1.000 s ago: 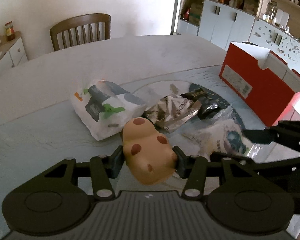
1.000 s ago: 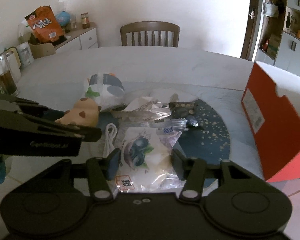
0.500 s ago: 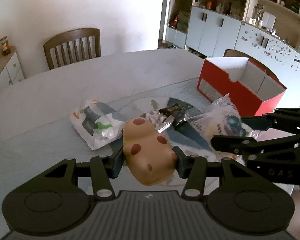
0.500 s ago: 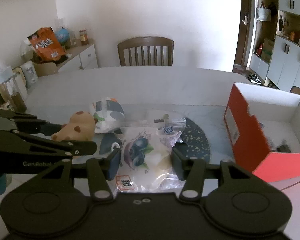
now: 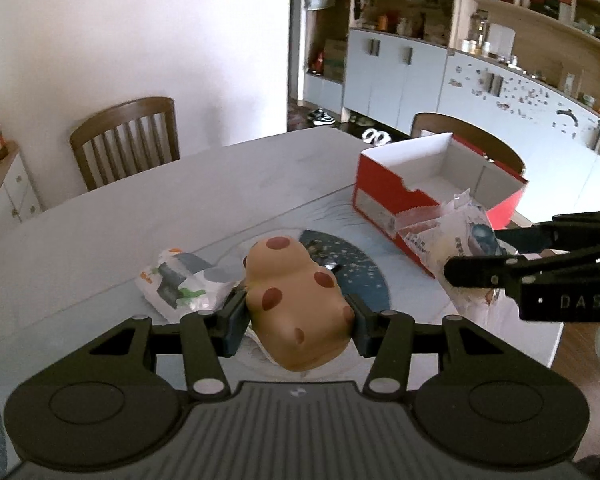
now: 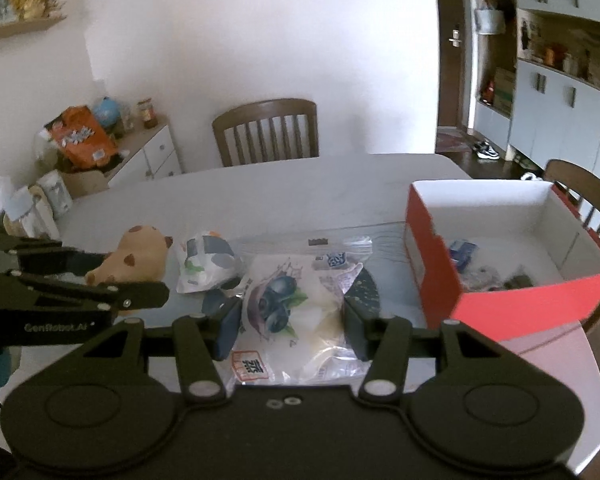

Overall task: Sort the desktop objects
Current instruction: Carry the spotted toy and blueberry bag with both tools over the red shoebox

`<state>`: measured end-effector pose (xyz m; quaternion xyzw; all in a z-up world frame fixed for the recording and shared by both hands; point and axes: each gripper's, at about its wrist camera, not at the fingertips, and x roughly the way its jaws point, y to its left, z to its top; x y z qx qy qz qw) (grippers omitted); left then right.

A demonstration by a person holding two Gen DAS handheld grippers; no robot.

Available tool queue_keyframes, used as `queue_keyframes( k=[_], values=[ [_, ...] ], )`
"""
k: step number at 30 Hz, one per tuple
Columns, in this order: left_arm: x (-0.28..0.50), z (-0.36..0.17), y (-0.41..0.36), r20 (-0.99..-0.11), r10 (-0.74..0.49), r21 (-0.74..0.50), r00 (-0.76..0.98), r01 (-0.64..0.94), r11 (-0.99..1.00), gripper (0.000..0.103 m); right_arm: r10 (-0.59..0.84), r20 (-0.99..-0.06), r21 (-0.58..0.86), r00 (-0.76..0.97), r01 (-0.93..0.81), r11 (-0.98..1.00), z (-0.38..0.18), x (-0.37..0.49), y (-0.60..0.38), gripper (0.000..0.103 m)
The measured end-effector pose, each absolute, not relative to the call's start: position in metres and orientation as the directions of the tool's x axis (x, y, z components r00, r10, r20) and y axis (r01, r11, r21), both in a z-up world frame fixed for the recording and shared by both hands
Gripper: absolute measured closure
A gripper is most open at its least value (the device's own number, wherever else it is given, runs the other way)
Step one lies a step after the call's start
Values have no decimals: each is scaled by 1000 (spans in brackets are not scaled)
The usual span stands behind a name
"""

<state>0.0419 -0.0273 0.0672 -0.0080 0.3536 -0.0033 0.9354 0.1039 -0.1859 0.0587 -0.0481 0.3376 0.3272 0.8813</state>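
Observation:
My left gripper (image 5: 296, 320) is shut on a tan spotted toy animal (image 5: 296, 300) and holds it above the table. My right gripper (image 6: 290, 326) is shut on a clear blueberry bread packet (image 6: 292, 312), also lifted. The packet shows in the left wrist view (image 5: 456, 248), the toy in the right wrist view (image 6: 134, 258). An open red box (image 6: 432, 280) with a white inside stands at the right and holds a few small items; it also shows in the left wrist view (image 5: 392, 204). A white printed snack bag (image 5: 180, 284) lies on the table.
A dark round mat (image 5: 364, 276) lies on the grey table (image 5: 180, 200). Wooden chairs (image 6: 266, 132) stand at the far side and behind the box. A white cabinet (image 6: 148, 160) with an orange bag stands at the left. The table's front edge is near the box.
Both grippers have risen with their loads and swung toward the red box. The box's open inside has come into view. The table items look farther below.

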Motion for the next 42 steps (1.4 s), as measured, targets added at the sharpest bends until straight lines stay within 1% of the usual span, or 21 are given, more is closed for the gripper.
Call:
queue_keyframes(
  k=[6, 10, 17, 28, 42],
  values=[
    [37, 81, -40, -651, -30, -14, 758, 28, 1000, 53, 535, -610, 158, 584, -572, 805, 69, 98, -208, 50],
    [38, 91, -49, -641, -34, 3, 767, 47, 999, 53, 536, -583, 176, 610, -550, 817, 77, 97, -225, 50],
    [54, 95, -70, -635, -37, -11, 772, 38, 999, 53, 542, -567, 196, 620, -538, 820, 80, 113, -250, 50],
    [95, 92, -116, -652, -20, -21, 758, 7, 1000, 53, 558, -574, 199, 599, -559, 805, 83, 168, -293, 51],
    [161, 83, -180, -666, 17, 3, 746, -20, 1000, 53, 569, -571, 185, 592, -583, 791, 81, 253, -343, 51]
  ],
)
